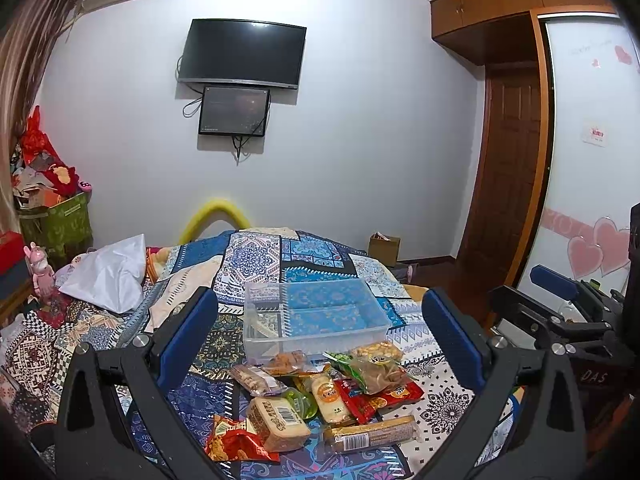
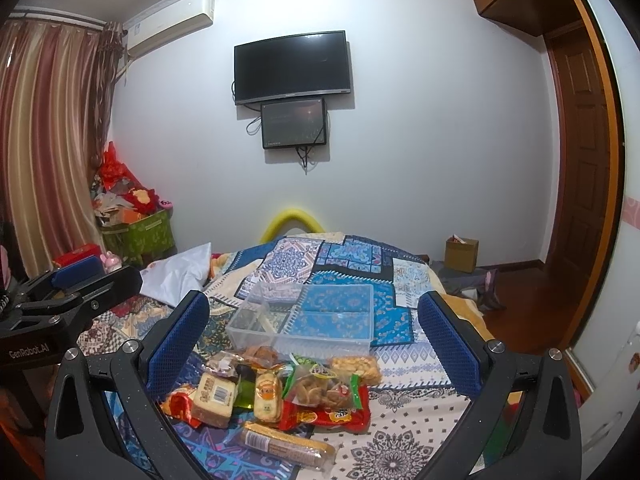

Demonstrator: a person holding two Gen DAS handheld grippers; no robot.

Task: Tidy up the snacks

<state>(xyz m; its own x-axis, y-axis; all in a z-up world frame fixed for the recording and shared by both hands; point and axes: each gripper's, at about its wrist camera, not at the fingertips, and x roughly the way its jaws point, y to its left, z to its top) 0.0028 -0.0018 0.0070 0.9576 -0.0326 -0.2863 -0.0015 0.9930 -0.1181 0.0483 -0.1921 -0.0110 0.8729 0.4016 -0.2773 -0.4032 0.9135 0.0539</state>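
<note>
A pile of snack packets (image 1: 320, 396) lies on the patterned bedspread, seen also in the right wrist view (image 2: 280, 392). Behind it stands an empty clear plastic box (image 1: 316, 320) with dividers; it also shows in the right wrist view (image 2: 308, 320). My left gripper (image 1: 320, 336) is open and empty, held above and before the pile. My right gripper (image 2: 316, 340) is open and empty in the same way. The right gripper shows at the right edge of the left wrist view (image 1: 560, 304); the left one shows at the left of the right wrist view (image 2: 72, 288).
A white pillow (image 1: 108, 276) lies at the bed's left. A green bin (image 1: 56, 224) of clutter stands by the curtain. A cardboard box (image 1: 384, 248) sits on the floor near the wooden door (image 1: 508, 168). A TV (image 1: 240, 54) hangs on the far wall.
</note>
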